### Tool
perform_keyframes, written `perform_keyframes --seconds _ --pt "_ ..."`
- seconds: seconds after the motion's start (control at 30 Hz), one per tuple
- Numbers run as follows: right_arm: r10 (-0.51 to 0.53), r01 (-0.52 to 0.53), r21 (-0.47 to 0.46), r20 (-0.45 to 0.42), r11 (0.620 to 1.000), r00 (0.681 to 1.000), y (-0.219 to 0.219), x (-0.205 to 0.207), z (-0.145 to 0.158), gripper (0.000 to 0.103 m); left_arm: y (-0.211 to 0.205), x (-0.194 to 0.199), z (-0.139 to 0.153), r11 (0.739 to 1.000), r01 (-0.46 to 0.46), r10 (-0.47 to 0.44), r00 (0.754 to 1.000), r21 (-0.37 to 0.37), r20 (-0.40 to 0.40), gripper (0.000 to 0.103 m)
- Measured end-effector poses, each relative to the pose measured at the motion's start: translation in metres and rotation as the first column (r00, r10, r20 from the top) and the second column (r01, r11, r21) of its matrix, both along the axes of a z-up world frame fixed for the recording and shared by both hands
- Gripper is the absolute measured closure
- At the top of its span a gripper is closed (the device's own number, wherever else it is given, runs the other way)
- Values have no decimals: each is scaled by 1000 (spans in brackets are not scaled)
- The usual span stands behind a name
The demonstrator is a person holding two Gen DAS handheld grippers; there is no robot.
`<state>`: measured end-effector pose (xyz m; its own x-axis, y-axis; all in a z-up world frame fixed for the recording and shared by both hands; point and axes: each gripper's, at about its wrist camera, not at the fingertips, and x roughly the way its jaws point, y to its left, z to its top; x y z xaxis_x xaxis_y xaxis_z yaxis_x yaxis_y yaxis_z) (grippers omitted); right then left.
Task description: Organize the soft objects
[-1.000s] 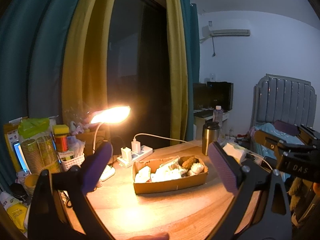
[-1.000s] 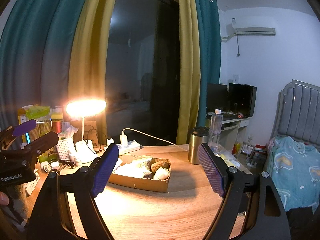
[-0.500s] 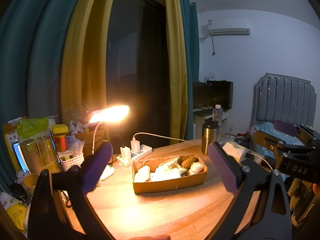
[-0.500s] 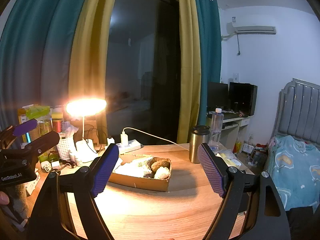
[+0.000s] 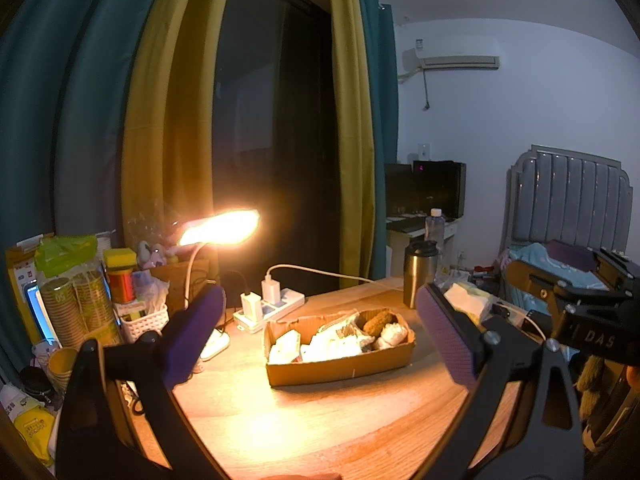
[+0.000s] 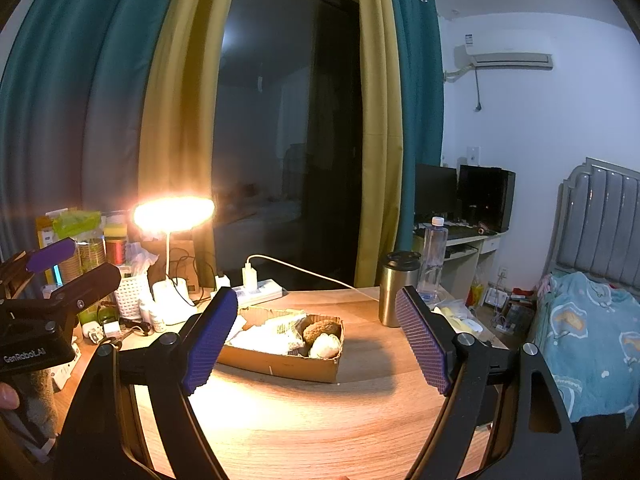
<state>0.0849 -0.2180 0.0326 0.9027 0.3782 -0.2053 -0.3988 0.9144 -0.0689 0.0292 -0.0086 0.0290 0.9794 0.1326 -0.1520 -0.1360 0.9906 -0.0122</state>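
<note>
While the cardboard box [image 5: 340, 364] of soft objects [image 5: 340, 344] sits mid-table [image 6: 320, 432], left tongs [image 5: 320, 336] and right tongs [image 6: 320, 340] hover spread, empty.

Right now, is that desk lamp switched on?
On. The desk lamp head glows bright orange and lights the cardboard box and wooden table.

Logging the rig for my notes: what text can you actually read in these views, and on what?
"GenRobot.AI": body of the left hand-held gripper.
"DAS": body of the right hand-held gripper; the rest is cut off.
"50", mirrored: stacked paper cups.
Yellow packets and air conditioner sticker: too blurred.
</note>
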Motion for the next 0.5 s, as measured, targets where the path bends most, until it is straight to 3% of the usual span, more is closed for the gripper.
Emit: perform_keyframes --seconds 0.5 --pt "1 -1 -2 -6 1000 1000 1 2 -2 19 1 2 -2 1000 18 -19 1000 -17 -10 5"
